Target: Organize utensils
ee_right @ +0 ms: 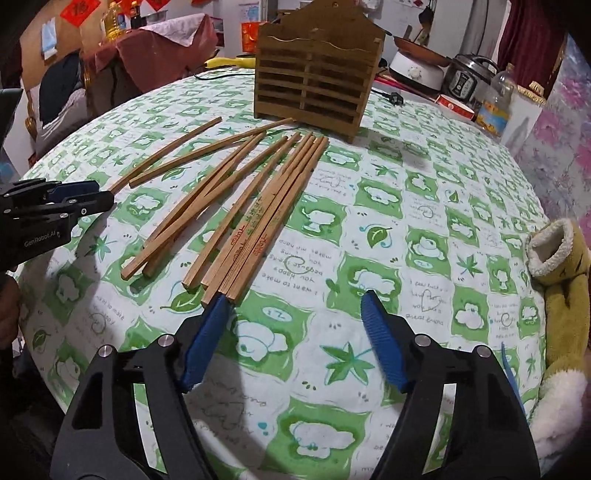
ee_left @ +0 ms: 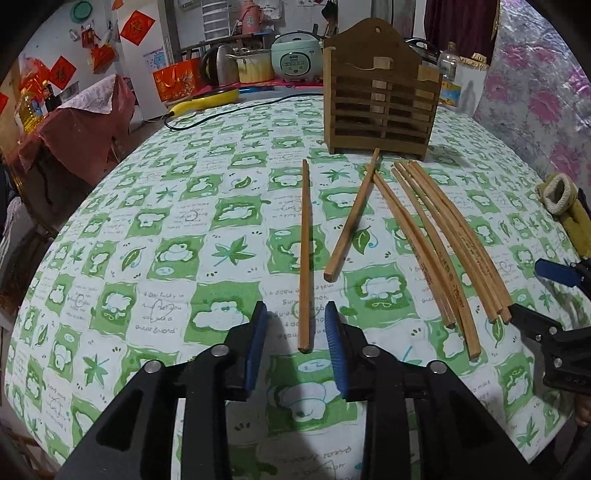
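Eight chopsticks [ee_right: 236, 206] are lying on the table [ee_right: 424, 229] at frame centre before one wooden holder [ee_right: 314, 74]; left gripper [ee_left: 297, 325] is straddling one chopstick [ee_left: 305, 254], spread; right gripper [ee_right: 295, 317] is spread, pinching nothing

Desk [ee_left: 110, 280] under green-white patterned cloth. Yellow-handled appliance [ee_left: 207, 101] with black cord [ee_left: 236, 110] at far edge. Mint rice cooker [ee_left: 295, 55], steel kettle [ee_left: 218, 68], cream pot [ee_left: 253, 66] behind. Plastic bottle [ee_right: 496, 99], pressure cooker [ee_right: 467, 79], white cooker with pan [ee_right: 417, 68] right rear. Olive fleece-lined slipper [ee_right: 561, 266] at desk's right edge. Red paper decorations [ee_left: 136, 26] on wall.
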A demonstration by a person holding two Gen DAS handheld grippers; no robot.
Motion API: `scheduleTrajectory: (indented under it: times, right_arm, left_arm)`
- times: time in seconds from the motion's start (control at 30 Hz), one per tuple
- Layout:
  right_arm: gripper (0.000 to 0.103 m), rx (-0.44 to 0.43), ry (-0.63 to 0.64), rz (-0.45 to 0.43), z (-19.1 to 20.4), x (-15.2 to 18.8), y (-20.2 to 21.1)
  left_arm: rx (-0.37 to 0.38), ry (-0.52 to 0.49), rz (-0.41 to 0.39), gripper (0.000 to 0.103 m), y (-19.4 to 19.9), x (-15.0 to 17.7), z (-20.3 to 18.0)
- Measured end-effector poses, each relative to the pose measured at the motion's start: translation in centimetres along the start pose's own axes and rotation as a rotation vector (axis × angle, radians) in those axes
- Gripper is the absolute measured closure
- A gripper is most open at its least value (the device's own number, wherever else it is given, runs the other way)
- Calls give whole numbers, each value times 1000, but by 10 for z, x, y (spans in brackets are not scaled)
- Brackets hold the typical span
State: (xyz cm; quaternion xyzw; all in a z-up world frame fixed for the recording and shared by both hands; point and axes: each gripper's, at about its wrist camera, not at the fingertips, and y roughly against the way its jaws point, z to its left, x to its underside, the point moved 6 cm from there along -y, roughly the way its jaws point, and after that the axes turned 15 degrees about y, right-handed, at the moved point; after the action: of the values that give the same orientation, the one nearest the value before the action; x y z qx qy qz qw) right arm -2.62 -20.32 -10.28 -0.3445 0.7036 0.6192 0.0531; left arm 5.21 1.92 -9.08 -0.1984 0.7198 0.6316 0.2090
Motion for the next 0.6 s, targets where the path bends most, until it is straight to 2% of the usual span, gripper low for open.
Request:
scheduleTrajectory:
  times: [0.07, 0.2, 0.3, 0.4, 0.43, 0.5, 0.6]
  right_arm:
    - [37, 34, -31, 13, -11, 4, 0]
    - [39, 22, -116, 22, -34, 14, -2]
    - [39, 0, -92, 2, -26, 11, 0]
    - [41, 14, -41, -13, -15, 3, 1]
    - [44, 16, -33, -11, -13, 1, 0]
    - [60, -15, -41, -3, -13, -3, -8]
    - [71, -83, -91, -15, -17, -5, -12]
  left_arm:
    - [-7, 0, -1, 64, 0, 0, 1]
    - [-3, 11, 5, 62, 0, -1, 3]
    - [-12, 9, 4, 60, -1, -1, 3]
    - [-21, 6, 5, 59, -2, -1, 2]
    - [-21, 4, 6, 59, -2, -2, 1]
    - [-17, 3, 8, 60, -2, -1, 1]
    - [-9, -1, 12, 61, -3, -2, -1]
